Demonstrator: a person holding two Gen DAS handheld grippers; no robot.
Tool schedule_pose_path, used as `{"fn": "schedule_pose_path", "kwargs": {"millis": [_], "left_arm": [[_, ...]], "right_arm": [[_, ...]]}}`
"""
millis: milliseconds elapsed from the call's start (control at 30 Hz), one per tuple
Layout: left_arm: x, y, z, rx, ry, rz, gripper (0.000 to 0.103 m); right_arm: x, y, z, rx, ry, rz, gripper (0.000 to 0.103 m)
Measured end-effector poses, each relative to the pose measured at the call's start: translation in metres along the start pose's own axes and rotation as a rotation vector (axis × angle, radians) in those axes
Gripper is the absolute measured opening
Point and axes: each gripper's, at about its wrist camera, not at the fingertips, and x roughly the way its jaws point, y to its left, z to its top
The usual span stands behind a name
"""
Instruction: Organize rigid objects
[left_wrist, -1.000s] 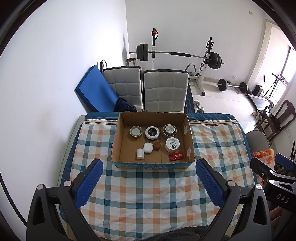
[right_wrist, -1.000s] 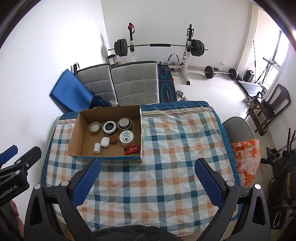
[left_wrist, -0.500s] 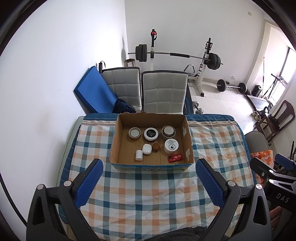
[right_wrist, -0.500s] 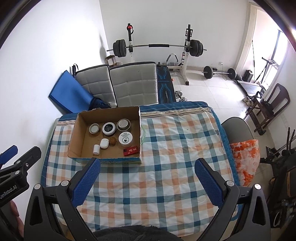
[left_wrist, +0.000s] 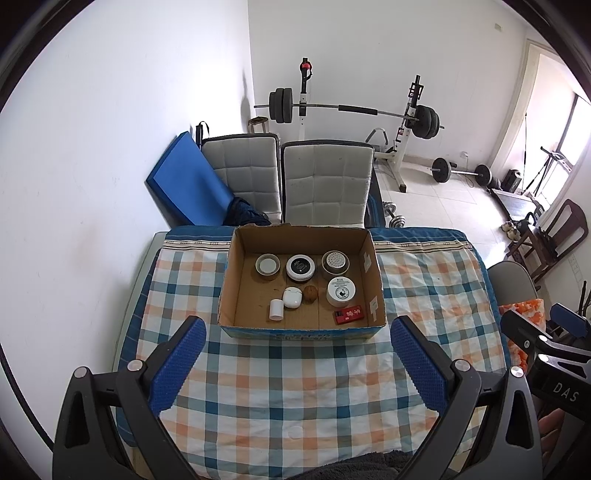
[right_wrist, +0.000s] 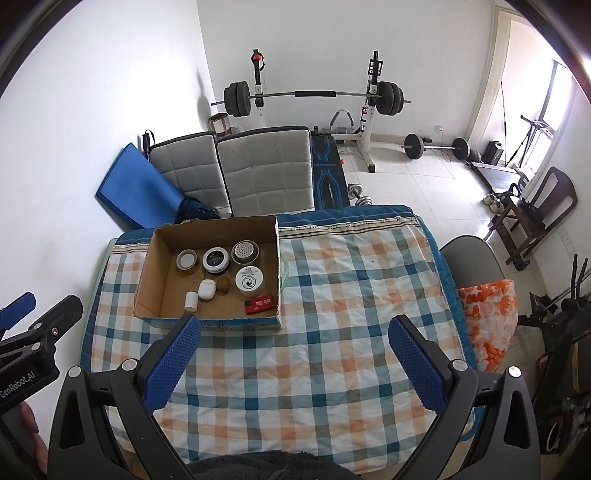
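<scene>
Left wrist view: left gripper (left_wrist: 295, 363) spread wide, holding nothing, cardboard box (left_wrist: 300, 329) straight ahead of its tips
Right gripper (right_wrist: 293, 363): also wide open and empty, box ahead and off to its left
Items: jars, tins, white earbud case (left_wrist: 292, 297), red pack (left_wrist: 349, 316) all sit inside
Cloth: nothing loose on the checked tablecloth (left_wrist: 295, 398)
Progress: looks pretty much done, unless sorting inside counts

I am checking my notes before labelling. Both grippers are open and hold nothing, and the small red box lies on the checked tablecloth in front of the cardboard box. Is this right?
One detail is wrong. The small red box lies inside the cardboard box, in its near right corner, not on the checked tablecloth. The left wrist view shows this. The left gripper and right gripper are indeed open and hold nothing.
</scene>
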Motion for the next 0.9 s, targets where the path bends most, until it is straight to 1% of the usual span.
{"fn": "schedule_pose_path", "kwargs": {"millis": [533,767,900], "left_arm": [[0.0001,-0.0014,0.0004,0.0,-0.004,-0.003,0.103],[-0.0014,-0.003,0.0077,0.004,-0.018,-0.007,0.103],[-0.0027,-0.0014,0.0051,0.004,-0.019,-0.009,0.103]], "right_arm": [[-0.001,0.0012,0.0034,0.007,-0.005,-0.007,0.103],[-0.0012,0.001,0.0051,0.013,-0.01,-0.01,0.103],[-0.0012,0.0012,0.006,0.013,-0.012,-0.013,0.103]]}}
